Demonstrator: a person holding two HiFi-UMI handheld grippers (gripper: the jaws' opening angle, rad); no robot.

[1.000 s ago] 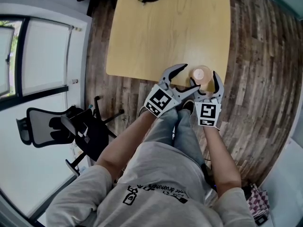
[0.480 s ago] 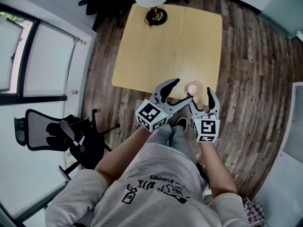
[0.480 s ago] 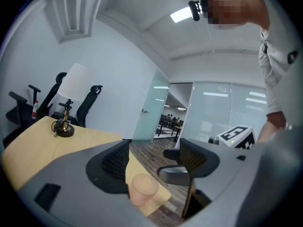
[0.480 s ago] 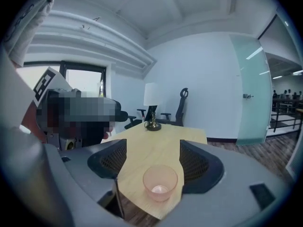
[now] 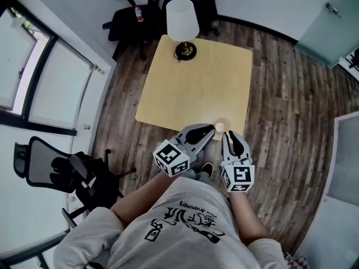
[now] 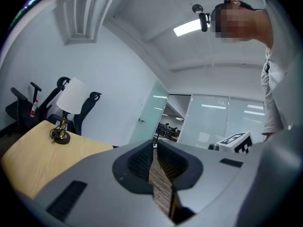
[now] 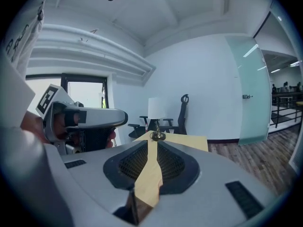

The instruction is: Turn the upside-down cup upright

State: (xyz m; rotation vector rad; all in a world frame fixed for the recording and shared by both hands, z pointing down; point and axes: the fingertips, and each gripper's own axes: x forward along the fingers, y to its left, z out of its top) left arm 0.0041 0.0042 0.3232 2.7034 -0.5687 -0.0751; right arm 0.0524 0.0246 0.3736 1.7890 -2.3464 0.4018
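A small peach cup [image 5: 222, 125] stands near the front edge of the light wooden table [image 5: 190, 83]; from this height I cannot tell which way up it is. Both grippers hang well above the table edge, side by side. My left gripper [image 5: 208, 129] [image 6: 154, 148] has just been closing and is shut, with nothing between its jaws. My right gripper [image 5: 227, 135] [image 7: 150, 148] has also just been closing, and only a thin slit with nothing in it remains. The left gripper [image 7: 90, 118] also shows in the right gripper view.
A lamp with a white shade [image 5: 182, 19] [image 6: 71, 96] [image 7: 155, 109] stands at the table's far edge. Black office chairs [image 5: 134, 15] sit behind the table, another chair [image 5: 56, 161] by the window at left. Wood plank floor [image 5: 280, 105] surrounds the table.
Both grippers have lifted up and away from the cup, and their jaws went from wide open to shut. The cup stays on the table. The head view has risen, showing more of the room.
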